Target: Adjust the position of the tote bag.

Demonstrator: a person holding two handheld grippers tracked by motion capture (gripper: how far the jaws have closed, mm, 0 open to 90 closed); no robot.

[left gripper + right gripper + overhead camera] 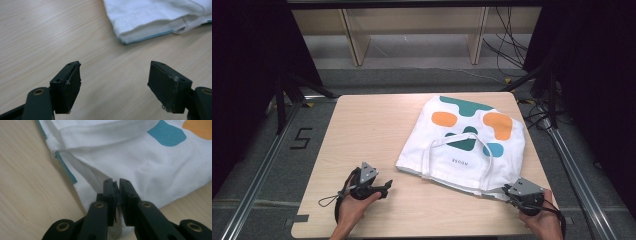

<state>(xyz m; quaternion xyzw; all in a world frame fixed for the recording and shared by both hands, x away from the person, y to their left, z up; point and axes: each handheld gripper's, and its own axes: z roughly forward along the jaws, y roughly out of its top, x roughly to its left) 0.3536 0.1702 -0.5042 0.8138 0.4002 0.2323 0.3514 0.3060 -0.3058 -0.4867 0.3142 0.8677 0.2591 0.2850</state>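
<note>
White tote bag (464,140) with teal and orange patches, lying flat on the right half of the wooden table (372,130), open mouth and both straps toward me. My right gripper (508,190) sits at the bag's near right corner, jaws brought together over the cloth; I cannot tell for certain how much fabric they hold, and I judge the bite thin. My left gripper (388,186) rests over bare wood just left of the bag's near left corner, jaws wide apart, nothing between them. Risks, as I judge them: a pull may slip the corner free, or lift one layer alone and bunch the bag; a strap may snag. Count: one bag, two straps, two grippers, one table.
</note>
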